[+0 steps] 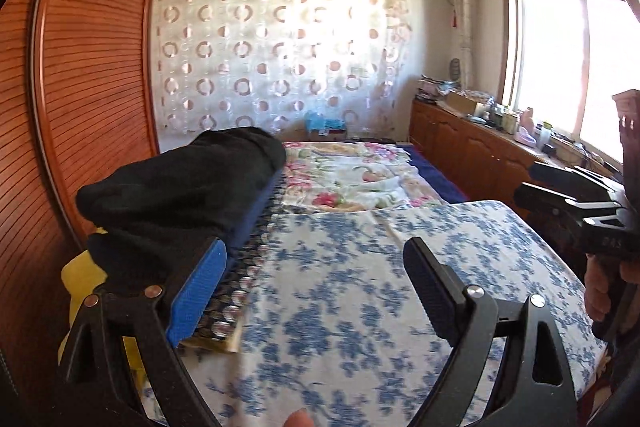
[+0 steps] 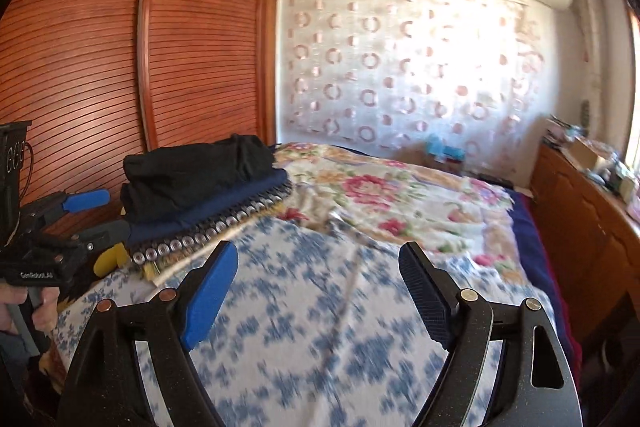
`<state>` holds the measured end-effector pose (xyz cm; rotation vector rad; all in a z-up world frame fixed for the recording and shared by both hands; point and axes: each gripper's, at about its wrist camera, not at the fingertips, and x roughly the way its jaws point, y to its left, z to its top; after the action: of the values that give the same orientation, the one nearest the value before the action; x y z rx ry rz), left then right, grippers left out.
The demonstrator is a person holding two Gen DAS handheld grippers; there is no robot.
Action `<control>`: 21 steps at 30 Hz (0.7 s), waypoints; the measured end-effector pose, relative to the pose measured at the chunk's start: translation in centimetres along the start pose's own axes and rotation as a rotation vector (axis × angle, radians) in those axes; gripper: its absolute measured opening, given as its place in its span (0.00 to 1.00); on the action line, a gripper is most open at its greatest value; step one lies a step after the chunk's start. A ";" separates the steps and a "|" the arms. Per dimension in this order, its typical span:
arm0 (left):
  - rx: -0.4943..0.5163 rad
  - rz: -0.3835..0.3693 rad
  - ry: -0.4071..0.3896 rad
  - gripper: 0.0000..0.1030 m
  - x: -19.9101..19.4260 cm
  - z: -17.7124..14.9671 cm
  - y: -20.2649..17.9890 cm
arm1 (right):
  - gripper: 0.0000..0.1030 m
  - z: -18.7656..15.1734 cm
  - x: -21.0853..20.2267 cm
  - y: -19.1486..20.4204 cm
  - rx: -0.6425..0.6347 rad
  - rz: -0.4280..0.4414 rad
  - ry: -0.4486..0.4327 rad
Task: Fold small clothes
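A stack of folded clothes sits at the bed's left edge: a black garment (image 1: 180,187) on top, a navy one under it, then a patterned one with silver dots (image 1: 236,291). The stack also shows in the right wrist view (image 2: 200,167). My left gripper (image 1: 316,267) is open and empty, right beside the stack, its blue finger pad (image 1: 196,291) next to the black garment. My right gripper (image 2: 318,279) is open and empty above the blue-and-white floral cloth (image 2: 320,327). The left gripper also shows at the left of the right wrist view (image 2: 72,215); the right one shows at the right edge of the left wrist view (image 1: 580,203).
The floral cloth (image 1: 360,287) covers the near bed. A pink-flowered blanket (image 1: 352,175) lies beyond it. A wooden wardrobe (image 1: 80,67) stands at left. A low wooden cabinet (image 1: 480,143) with clutter runs under the window at right. A yellow item (image 1: 80,279) lies under the stack.
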<state>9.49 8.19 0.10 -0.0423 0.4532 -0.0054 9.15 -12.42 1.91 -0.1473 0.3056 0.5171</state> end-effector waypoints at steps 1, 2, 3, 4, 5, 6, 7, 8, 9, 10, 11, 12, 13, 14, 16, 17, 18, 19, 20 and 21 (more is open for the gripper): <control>0.007 -0.001 -0.001 0.88 -0.2 0.1 -0.6 | 0.82 -0.4 -1.0 -0.2 0.020 -0.011 -0.002; 0.016 -0.004 -0.004 0.88 -0.4 0.2 -1.3 | 0.82 -0.7 -2.4 -0.2 0.035 -0.019 -0.006; 0.020 -0.008 -0.007 0.88 -0.7 0.3 -1.8 | 0.82 -0.9 -3.4 -0.3 0.051 -0.032 -0.013; 0.025 -0.013 -0.013 0.88 -1.0 0.4 -2.3 | 0.82 -1.0 -4.1 -0.2 0.062 -0.044 -0.018; 0.025 -0.013 -0.015 0.88 -1.3 0.4 -2.7 | 0.82 -1.3 -5.1 -0.3 0.077 -0.065 -0.026; 0.025 -0.013 -0.015 0.88 -1.5 0.6 -3.2 | 0.82 -1.4 -5.9 -0.3 0.094 -0.081 -0.033; 0.026 -0.015 -0.015 0.88 -1.7 0.6 -3.5 | 0.82 -1.5 -6.4 0.0 0.111 -0.093 -0.038; 0.026 -0.018 -0.017 0.88 -1.9 0.7 -3.9 | 0.82 -1.6 -6.9 -0.1 0.130 -0.107 -0.041; 0.027 -0.018 -0.020 0.88 -2.1 0.8 -4.1 | 0.82 -1.7 -7.6 -0.2 0.144 -0.116 -0.045; 0.029 -0.016 -0.020 0.88 -2.2 0.9 -4.3 | 0.82 -1.9 -8.2 -0.4 0.156 -0.124 -0.048; 0.031 -0.012 -0.020 0.88 -2.4 1.0 -4.5 | 0.82 -2.0 -8.6 -0.4 0.162 -0.133 -0.050; 0.031 -0.012 -0.021 0.88 -2.4 1.0 -4.6 | 0.82 -2.0 -9.0 -0.3 0.168 -0.147 -0.053; 0.031 -0.013 -0.022 0.88 -2.5 1.1 -4.7 | 0.82 -2.0 -9.1 -0.1 0.172 -0.157 -0.054; 0.031 -0.014 -0.023 0.88 -2.5 1.1 -4.7 | 0.82 -2.0 -9.3 0.1 0.174 -0.158 -0.053; 0.032 -0.010 -0.024 0.88 -2.7 1.1 -4.8 | 0.82 -2.1 -9.8 0.6 0.182 -0.163 -0.056; 0.032 -0.009 -0.025 0.88 -2.7 1.0 -4.8 | 0.82 -2.1 -9.9 0.9 0.184 -0.167 -0.058; 0.031 -0.008 -0.024 0.88 -2.6 1.1 -4.9 | 0.82 -2.1 -10.2 1.1 0.184 -0.170 -0.059; 0.030 -0.007 -0.024 0.88 -2.6 1.1 -4.9 | 0.82 -2.2 -10.3 1.4 0.184 -0.175 -0.058; 0.031 -0.006 -0.025 0.88 -2.6 1.1 -4.9 | 0.82 -2.4 -10.3 1.4 0.187 -0.177 -0.058; 0.030 -0.003 -0.025 0.88 -2.6 1.1 -4.9 | 0.82 -2.4 -10.1 1.5 0.188 -0.177 -0.059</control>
<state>7.65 3.38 2.43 -0.0137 0.4279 -0.0146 -0.55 -16.36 2.83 0.0235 0.2790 0.3149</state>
